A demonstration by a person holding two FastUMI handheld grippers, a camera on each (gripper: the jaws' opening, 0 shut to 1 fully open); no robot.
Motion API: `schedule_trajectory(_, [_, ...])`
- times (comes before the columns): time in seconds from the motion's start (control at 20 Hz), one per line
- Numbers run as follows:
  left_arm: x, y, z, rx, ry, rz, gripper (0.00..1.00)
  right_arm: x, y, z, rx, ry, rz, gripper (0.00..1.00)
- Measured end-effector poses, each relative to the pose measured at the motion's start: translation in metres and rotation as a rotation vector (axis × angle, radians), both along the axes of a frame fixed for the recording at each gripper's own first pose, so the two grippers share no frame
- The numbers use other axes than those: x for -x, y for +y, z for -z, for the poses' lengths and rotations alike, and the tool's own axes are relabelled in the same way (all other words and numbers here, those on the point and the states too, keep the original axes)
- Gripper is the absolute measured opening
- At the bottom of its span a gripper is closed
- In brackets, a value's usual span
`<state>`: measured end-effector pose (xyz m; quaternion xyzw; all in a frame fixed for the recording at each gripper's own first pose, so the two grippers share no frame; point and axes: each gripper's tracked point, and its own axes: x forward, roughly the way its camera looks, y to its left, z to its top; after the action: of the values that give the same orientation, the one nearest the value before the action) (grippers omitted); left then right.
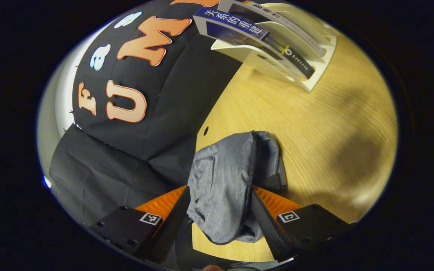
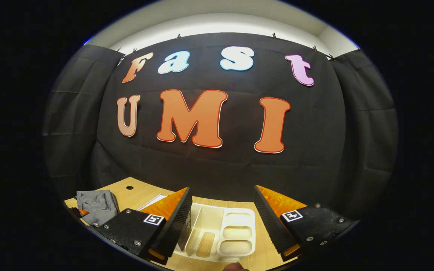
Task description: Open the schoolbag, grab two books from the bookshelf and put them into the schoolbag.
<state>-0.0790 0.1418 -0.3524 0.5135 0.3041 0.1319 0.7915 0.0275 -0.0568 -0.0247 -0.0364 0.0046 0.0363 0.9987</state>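
The grey schoolbag (image 1: 220,184) lies crumpled on the wooden table (image 1: 322,128), its zipper (image 1: 252,169) running along the top. My left gripper (image 1: 220,188) is open, its fingers standing on either side of the bag's fabric. At the far side of the table stands the white bookshelf (image 1: 311,81), holding a blue book (image 1: 232,23) and another book (image 1: 296,28) in its slots. My right gripper (image 2: 222,189) is open and holds nothing; it hovers over the white bookshelf (image 2: 236,233), facing the wall. The schoolbag (image 2: 96,205) lies far left in the right gripper view.
The booth's black cloth wall (image 1: 171,113) borders the table just behind the bag. A small round hole (image 1: 205,131) sits in the tabletop near that edge. Bare wood stretches between the bag and the bookshelf.
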Motion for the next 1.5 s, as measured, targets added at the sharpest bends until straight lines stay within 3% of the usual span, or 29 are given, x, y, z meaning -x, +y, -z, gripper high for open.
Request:
schedule_trajectory(0.1, [-0.006, 0.004, 0.006, -0.015, 0.008, -0.019, 0.9, 0.0, -0.004, 0.003, -0.005, 0.005, -0.017, 0.97])
schedule_trajectory(0.35, [-0.017, 0.026, 0.01, -0.006, 0.013, -0.069, 0.6, 0.003, -0.007, 0.008, 0.002, 0.008, -0.055, 0.97])
schedule_trajectory(0.5, [-0.024, 0.038, 0.005, -0.005, 0.009, -0.081, 0.53, 0.004, -0.009, 0.01, 0.003, 0.01, -0.058, 0.97])
schedule_trajectory(0.6, [-0.026, 0.043, -0.004, 0.018, -0.009, -0.074, 0.42, 0.003, -0.006, 0.01, -0.001, 0.013, -0.064, 0.97])
schedule_trajectory(0.75, [-0.028, 0.04, 0.0, 0.162, 0.025, -0.054, 0.23, 0.001, -0.003, 0.019, 0.005, 0.045, -0.032, 0.97])
schedule_trajectory(0.95, [-0.035, 0.045, -0.018, 0.326, 0.033, 0.012, 0.09, 0.005, 0.021, 0.023, -0.019, 0.05, 0.006, 0.97])
schedule_trajectory(1.2, [-0.042, 0.049, -0.044, 0.527, 0.086, 0.091, 0.07, 0.009, 0.056, 0.019, -0.051, 0.079, 0.082, 0.97])
schedule_trajectory(1.5, [-0.06, 0.063, -0.069, 0.732, 0.153, 0.182, 0.08, 0.011, 0.092, 0.011, -0.018, 0.093, 0.138, 0.97])
